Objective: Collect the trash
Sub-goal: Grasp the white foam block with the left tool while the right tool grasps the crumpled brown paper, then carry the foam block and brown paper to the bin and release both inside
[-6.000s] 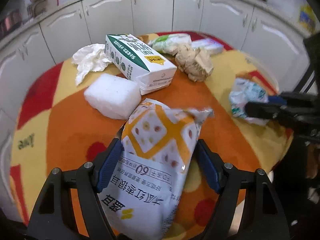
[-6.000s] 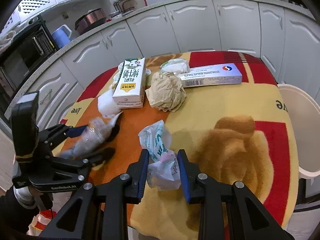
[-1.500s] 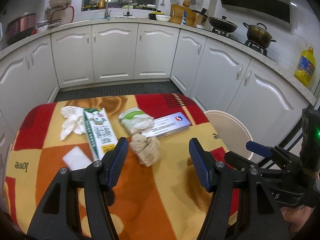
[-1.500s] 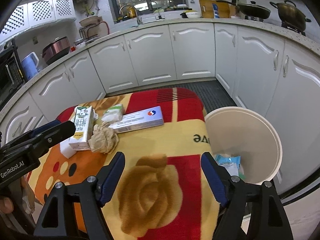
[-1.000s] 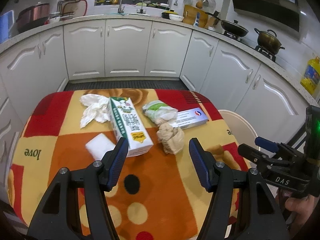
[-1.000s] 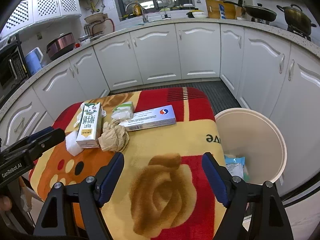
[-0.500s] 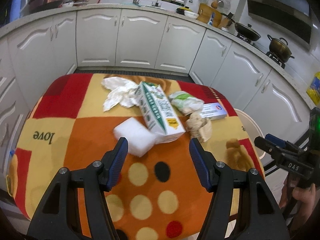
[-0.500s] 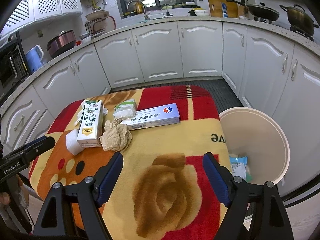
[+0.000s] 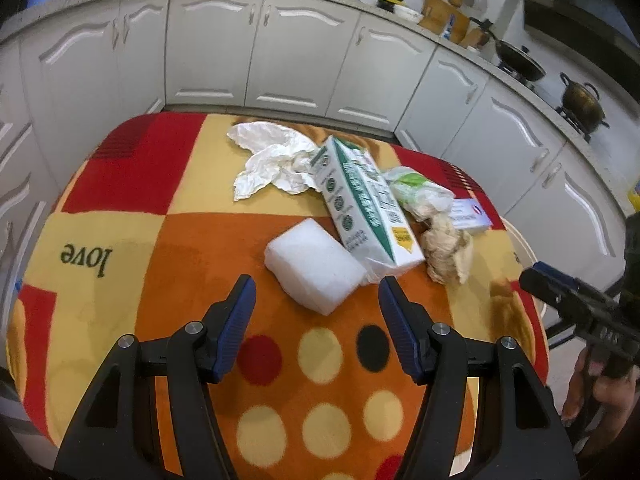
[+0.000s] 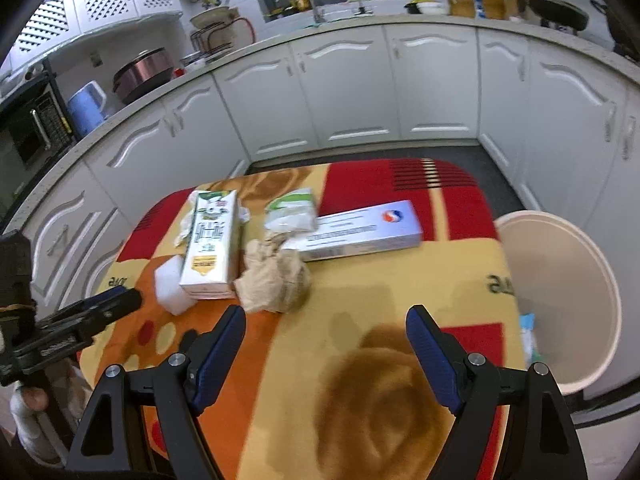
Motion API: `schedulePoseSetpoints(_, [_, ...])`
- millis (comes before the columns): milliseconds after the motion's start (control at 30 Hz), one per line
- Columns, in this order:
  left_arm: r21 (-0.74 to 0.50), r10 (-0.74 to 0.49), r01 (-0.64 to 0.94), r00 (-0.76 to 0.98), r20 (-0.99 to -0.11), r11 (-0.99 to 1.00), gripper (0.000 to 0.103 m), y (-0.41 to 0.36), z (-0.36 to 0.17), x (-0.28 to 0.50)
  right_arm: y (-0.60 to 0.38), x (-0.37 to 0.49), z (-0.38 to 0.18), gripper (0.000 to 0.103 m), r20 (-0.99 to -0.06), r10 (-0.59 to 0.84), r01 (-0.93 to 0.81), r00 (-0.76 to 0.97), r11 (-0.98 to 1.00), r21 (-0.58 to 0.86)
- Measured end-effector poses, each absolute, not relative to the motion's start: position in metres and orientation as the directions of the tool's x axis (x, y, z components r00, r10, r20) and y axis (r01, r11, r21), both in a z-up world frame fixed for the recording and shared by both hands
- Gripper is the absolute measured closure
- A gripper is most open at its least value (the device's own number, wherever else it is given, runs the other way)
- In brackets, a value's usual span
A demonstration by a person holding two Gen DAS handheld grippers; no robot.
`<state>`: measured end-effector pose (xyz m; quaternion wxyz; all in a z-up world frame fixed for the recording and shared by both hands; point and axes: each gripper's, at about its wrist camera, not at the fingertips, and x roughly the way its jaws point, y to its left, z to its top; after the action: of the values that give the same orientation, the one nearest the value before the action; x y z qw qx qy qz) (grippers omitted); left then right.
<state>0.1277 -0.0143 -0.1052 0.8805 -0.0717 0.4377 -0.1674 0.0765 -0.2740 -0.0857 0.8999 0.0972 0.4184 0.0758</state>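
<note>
Both claws are spread wide and carry nothing: the left claw (image 9: 317, 300) hangs just short of the white foam block (image 9: 314, 266), the right claw (image 10: 326, 330) just short of the crumpled brown paper (image 10: 274, 276). I judge this the reach for the next pieces; each claw must drop, straddle its piece and pinch. Beyond lie the milk carton (image 10: 210, 240), touching the block, a white tissue (image 9: 272, 158), a green-white packet (image 10: 290, 212) and a long box (image 10: 360, 230). The bin (image 10: 560, 296) stands off the bench's (image 10: 400, 380) right edge, with bare cloth between for carrying.
</note>
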Motion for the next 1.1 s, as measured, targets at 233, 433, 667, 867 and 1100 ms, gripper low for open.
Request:
schedulePoseSetpoints(233, [-0.357,-0.394,0.174,0.509,-0.766,0.918,0.04,-0.007,-0.123,0.156,-0.258,0.102,-0.101,0.023,-0.758,0.252,-0.086,0.601,0.964,0.251])
schedulePoseSetpoints(433, [-0.358,-0.384,0.151,0.5,-0.776,0.921,0.04,-0.014,-0.128,0.173,-0.25,0.119,-0.114,0.023,-0.769,0.273,-0.094,0.578,0.958,0.27])
schedulePoseSetpoints(667, [-0.35,-0.382,0.16,0.482,-0.788,0.923,0.046,-0.02,-0.138,0.18,-0.244,0.133,-0.125,0.03,-0.769,0.302,-0.116,0.564,0.95,0.289])
schedulePoseSetpoints(867, [-0.358,-0.399,0.181,0.487,-0.776,0.916,0.06,-0.01,-0.131,0.17,-0.245,0.127,-0.127,0.071,-0.74,0.352,-0.145,0.573,0.932,0.331])
schedulePoseSetpoints(1100, [-0.284,-0.358,0.218,0.551,-0.754,0.934,0.061,-0.007,-0.103,0.137,-0.251,0.101,-0.1,0.072,-0.706,0.345,-0.177,0.618,0.936,0.303])
